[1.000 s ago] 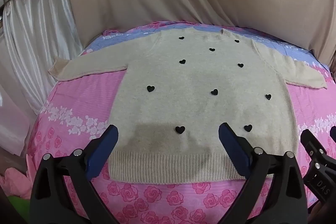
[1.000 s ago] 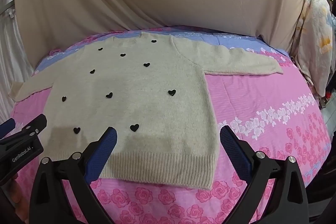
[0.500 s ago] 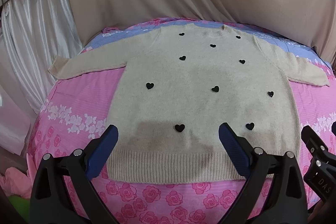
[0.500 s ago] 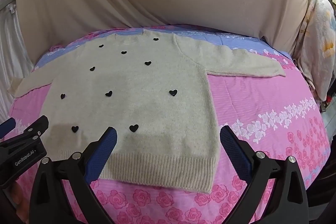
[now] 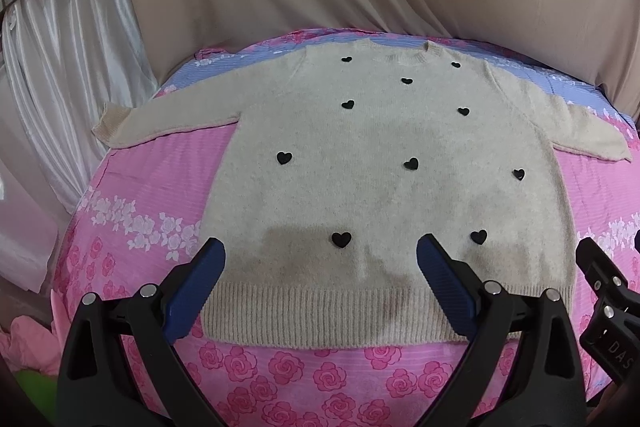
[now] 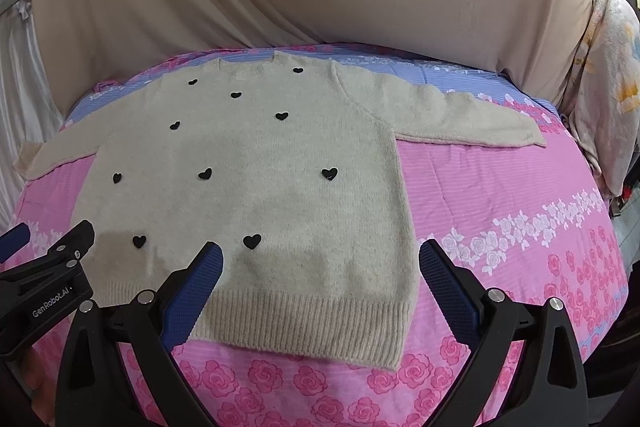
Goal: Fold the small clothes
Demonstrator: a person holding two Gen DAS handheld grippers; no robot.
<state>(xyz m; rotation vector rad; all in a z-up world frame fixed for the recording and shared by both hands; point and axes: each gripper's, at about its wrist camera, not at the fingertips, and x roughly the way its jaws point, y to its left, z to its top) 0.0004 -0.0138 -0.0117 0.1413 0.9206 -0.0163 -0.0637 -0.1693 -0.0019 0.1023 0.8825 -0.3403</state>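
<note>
Pink rose-print bedsheet [image 5: 132, 187] carries the cream knitted sweater with black hearts [image 5: 384, 163], flat, collar at twelve o'clock. Left gripper [image 5: 320, 259] and right gripper [image 6: 320, 263] hover spread over its ribbed hem, equally near.

the left gripper [image 5: 320, 263] has matte black, wedge-shaped plastic arms, each with a triangular recess and two round silver screw heads near its upper end. its fingers [image 5: 198, 285] wear ribbed dark-blue pads. the right gripper [image 6: 320, 265] is built the same, with black arms, silver screws and blue pads [image 6: 448, 291]. at 9 o'clock in the right wrist view, the other unit's black body carries white "genrobot.ai" lettering.
</note>
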